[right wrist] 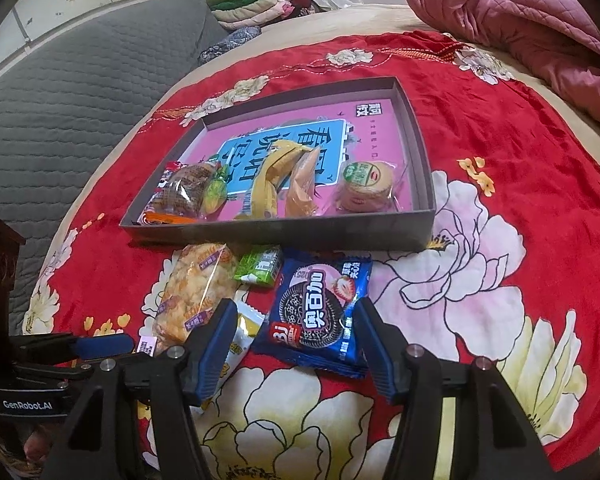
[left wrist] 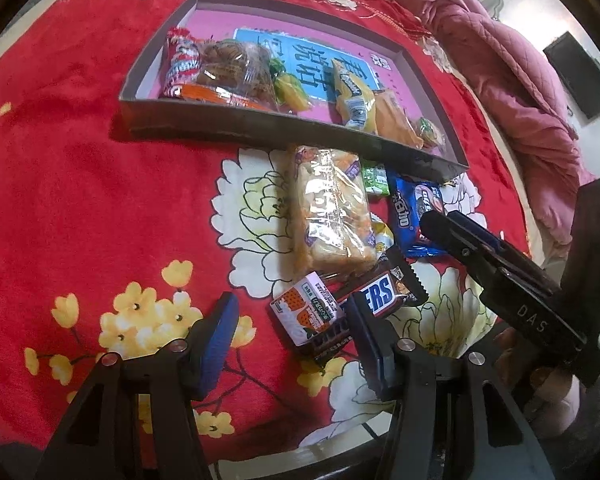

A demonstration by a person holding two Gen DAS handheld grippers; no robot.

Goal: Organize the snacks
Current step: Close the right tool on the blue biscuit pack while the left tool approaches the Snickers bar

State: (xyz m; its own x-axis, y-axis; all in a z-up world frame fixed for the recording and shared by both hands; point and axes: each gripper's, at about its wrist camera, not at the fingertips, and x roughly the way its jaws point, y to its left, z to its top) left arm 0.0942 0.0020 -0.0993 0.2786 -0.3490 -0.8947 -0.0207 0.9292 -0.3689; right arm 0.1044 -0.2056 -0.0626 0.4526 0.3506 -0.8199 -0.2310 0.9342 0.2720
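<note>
A shallow grey box (left wrist: 260, 130) (right wrist: 284, 234) with a pink printed floor holds several wrapped snacks. In front of it on the red flowered blanket lie a clear bread pack (left wrist: 332, 208) (right wrist: 196, 292), a small green packet (left wrist: 374, 178) (right wrist: 260, 266), a blue Oreo pack (left wrist: 414, 216) (right wrist: 320, 312), a Snickers bar (left wrist: 376, 294) and a small white-orange packet (left wrist: 306, 314). My left gripper (left wrist: 296, 336) is open, its jaws either side of the white-orange packet and Snickers. My right gripper (right wrist: 296, 340) is open, its jaws flanking the Oreo pack.
A pink quilt (left wrist: 500, 64) (right wrist: 520, 16) lies at the right. A grey quilted cover (right wrist: 72, 96) and folded clothes (right wrist: 256, 4) lie at the far left. A small yellow-white packet (right wrist: 240, 340) lies by my right gripper's left finger.
</note>
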